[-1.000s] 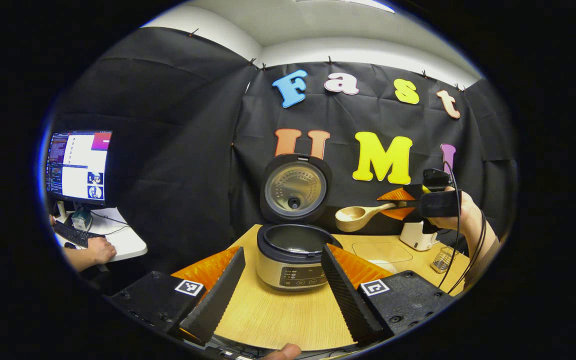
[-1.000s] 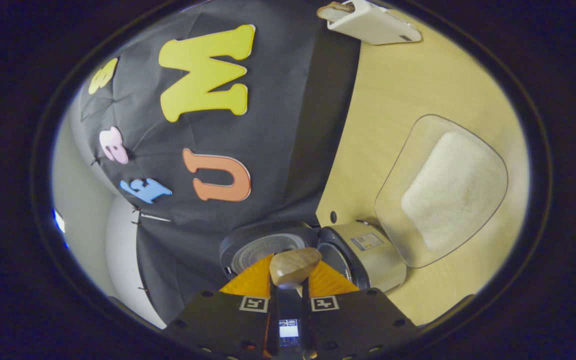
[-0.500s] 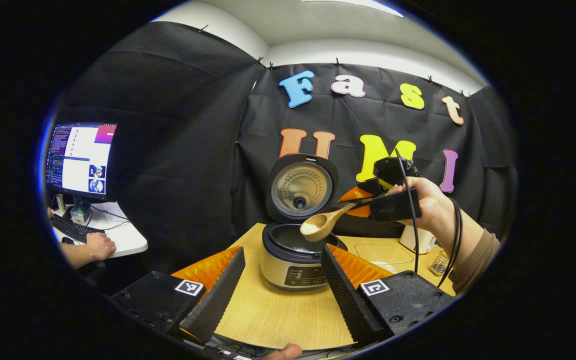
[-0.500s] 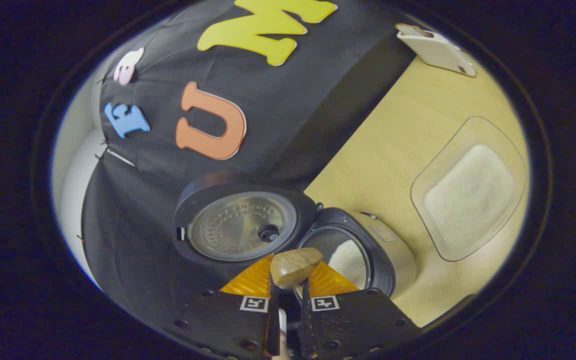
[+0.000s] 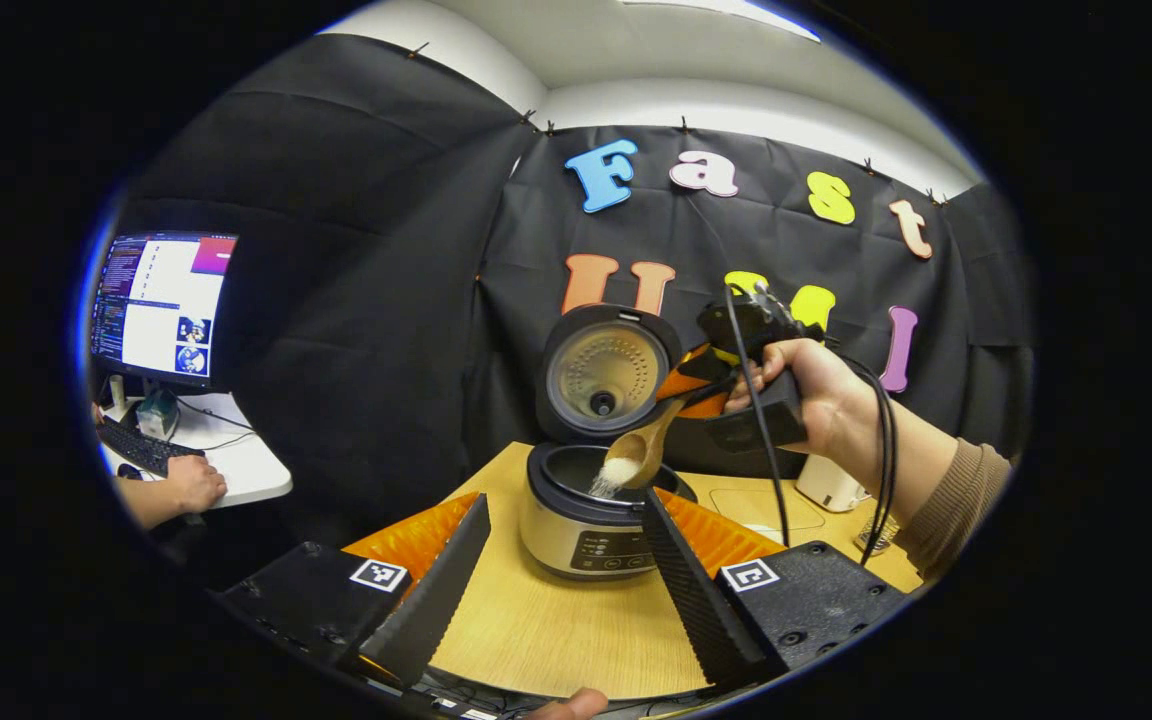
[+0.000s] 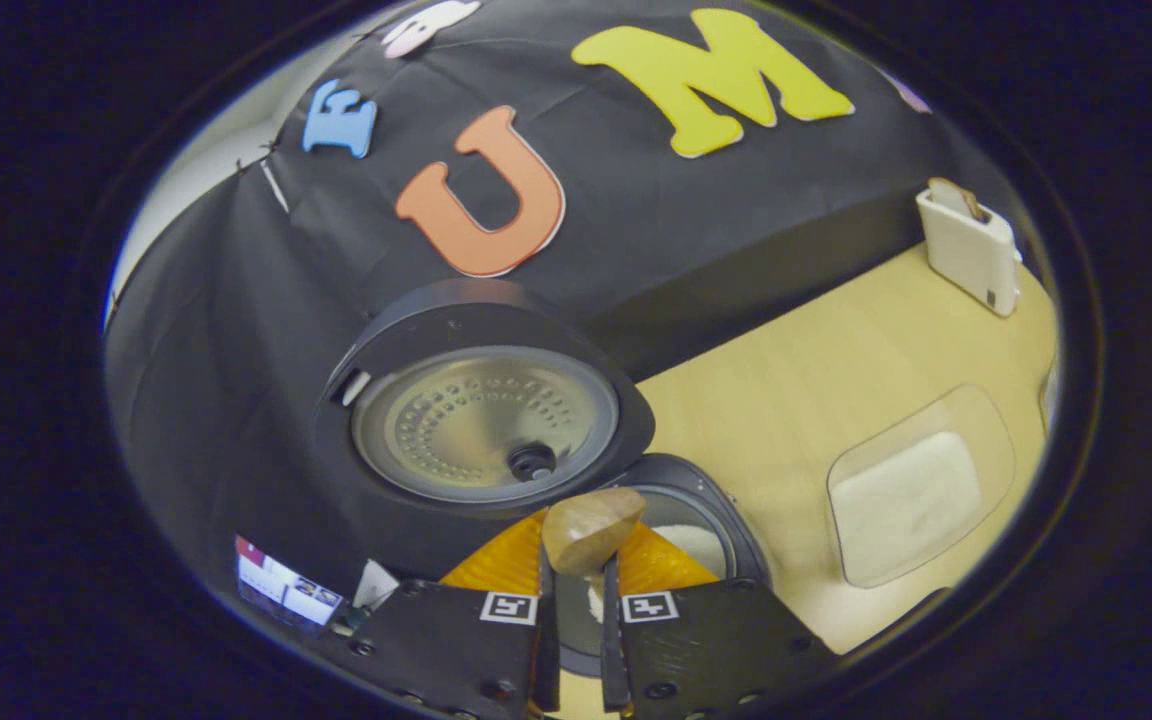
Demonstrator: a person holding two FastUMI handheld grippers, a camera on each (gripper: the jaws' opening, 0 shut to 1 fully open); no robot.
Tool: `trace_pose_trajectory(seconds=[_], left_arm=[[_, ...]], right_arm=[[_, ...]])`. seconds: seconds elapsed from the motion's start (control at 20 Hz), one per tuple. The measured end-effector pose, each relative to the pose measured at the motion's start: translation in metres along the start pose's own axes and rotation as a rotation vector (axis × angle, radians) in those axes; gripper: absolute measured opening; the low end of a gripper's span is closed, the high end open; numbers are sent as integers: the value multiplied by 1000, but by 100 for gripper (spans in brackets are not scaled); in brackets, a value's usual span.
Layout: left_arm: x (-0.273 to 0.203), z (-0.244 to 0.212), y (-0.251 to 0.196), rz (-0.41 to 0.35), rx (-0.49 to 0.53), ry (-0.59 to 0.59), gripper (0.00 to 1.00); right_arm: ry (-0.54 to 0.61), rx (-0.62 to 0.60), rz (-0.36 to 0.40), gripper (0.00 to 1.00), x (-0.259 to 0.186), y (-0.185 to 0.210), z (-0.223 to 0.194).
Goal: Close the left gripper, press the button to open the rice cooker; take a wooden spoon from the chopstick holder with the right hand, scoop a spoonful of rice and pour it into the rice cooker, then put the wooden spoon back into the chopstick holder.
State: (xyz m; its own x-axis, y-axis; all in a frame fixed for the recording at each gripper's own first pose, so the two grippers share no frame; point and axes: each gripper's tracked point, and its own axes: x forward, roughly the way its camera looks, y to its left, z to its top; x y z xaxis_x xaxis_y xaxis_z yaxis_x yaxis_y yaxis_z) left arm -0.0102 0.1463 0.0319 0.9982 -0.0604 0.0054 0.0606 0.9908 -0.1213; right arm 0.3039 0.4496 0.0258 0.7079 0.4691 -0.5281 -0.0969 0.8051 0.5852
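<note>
Table's rice cooker (image 5: 586,510): wooden spoon (image 5: 638,455) now tipped.

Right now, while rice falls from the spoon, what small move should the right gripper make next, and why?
Probably tip the wooden spoon a little further over the rice cooker. The right gripper holds its handle, the bowl slants down above the open pot, rice is spilling in, and some appears to remain in the bowl.

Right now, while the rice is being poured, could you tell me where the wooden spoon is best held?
By the handle end, as the right gripper holds it. The wooden spoon slants bowl-down over the open rice cooker, so coming from above and behind the handle keeps the fingers away from the rice.
</note>
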Motion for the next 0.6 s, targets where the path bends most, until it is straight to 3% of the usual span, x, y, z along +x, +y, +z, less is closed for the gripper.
trace_pose_trajectory(seconds=[0.05, 0.1, 0.35, 0.6], left_arm=[[0, 0, -2, -11, 3, 2, 89], [0, -1, -3, -14, 10, 2, 98], [0, -3, -3, -7, 46, 7, 98], [8, -18, 15, 54, 56, 59, 98]], right_arm=[[-4, -44, -3, 16, 2, 3, 2], [-13, -79, -3, 16, 3, 5, 3], [-85, -224, -61, 16, 5, 6, 12], [-154, -387, -120, 16, 8, 13, 19]])
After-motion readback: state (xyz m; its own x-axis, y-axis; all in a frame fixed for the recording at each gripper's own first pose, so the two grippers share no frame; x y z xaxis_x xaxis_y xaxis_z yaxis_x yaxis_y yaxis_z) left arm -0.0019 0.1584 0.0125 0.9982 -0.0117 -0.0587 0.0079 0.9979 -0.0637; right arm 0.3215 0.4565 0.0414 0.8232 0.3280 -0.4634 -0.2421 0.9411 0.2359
